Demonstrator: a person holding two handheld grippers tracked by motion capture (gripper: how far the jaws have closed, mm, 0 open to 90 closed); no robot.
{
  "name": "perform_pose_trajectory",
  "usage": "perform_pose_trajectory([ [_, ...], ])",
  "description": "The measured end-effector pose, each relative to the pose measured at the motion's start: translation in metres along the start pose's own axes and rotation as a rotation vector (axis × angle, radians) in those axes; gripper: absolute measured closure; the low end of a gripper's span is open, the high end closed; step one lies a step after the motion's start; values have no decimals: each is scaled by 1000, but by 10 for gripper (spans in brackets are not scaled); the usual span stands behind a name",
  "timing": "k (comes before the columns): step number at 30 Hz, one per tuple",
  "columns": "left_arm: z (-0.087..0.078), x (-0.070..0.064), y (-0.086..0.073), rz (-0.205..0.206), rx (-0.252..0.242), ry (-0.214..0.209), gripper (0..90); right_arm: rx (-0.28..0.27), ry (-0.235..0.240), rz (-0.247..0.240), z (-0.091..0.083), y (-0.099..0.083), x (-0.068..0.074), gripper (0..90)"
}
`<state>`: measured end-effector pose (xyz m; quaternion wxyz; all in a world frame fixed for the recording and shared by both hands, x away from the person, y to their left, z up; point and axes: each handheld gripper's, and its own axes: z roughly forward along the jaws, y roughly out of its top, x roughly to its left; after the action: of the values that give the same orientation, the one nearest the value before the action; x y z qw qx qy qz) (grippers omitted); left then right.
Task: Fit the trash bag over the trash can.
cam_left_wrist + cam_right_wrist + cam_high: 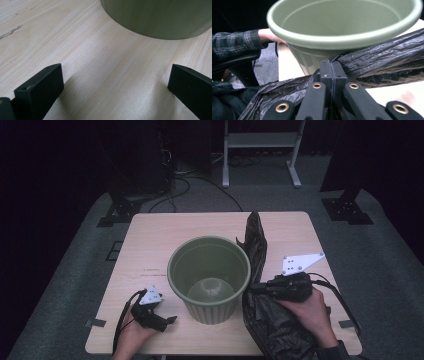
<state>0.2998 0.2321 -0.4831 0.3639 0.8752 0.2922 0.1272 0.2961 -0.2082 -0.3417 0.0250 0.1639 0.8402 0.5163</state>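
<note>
Presently right claw [256, 288] clenched on black bag [256, 245] beside green bin [209, 275]; left claw [170, 320] released on counter [150, 245]. Thin film may tear or slip, tipping bin.

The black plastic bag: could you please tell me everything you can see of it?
The black plastic bag is thin, glossy, crinkled film, lying crumpled right of the green bin and touching its side. One end rises in a loose peak; the other reaches the table's near edge. The right gripper has its fingers shut on a fold.
</note>
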Motion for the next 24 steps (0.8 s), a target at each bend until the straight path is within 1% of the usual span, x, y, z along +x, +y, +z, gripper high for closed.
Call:
perform_pose_trajectory([
  [1,0,0,0,0,0,0,0,-14,8,-9,-7,6,2,896],
  [3,0,0,0,0,0,0,0,-29,18,-17,-13,10,4,896],
  [4,0,0,0,0,0,0,0,-29,18,-17,-13,10,4,896],
  [5,0,0,0,0,0,1,0,-49,31,-27,-20,15,6,896],
  [10,0,0,0,-1,0,1,0,-80,66,-41,-29,27,9,896],
  [12,0,0,0,-1,0,1,0,-84,70,-48,-29,29,10,896],
  [13,0,0,0,-1,0,1,0,-89,87,-58,-30,36,12,896],
  [15,0,0,0,-1,0,1,0,-94,100,-71,-30,42,13,896],
  [16,0,0,0,-1,0,1,0,-94,100,-71,-30,42,13,896],
  [17,0,0,0,-1,-2,2,0,-101,119,-88,-30,52,16,896],
  [20,0,0,0,-1,-1,2,0,-94,136,-109,-27,64,20,896],
  [24,0,0,0,-1,-1,2,0,-85,163,-131,-17,82,25,896],
])
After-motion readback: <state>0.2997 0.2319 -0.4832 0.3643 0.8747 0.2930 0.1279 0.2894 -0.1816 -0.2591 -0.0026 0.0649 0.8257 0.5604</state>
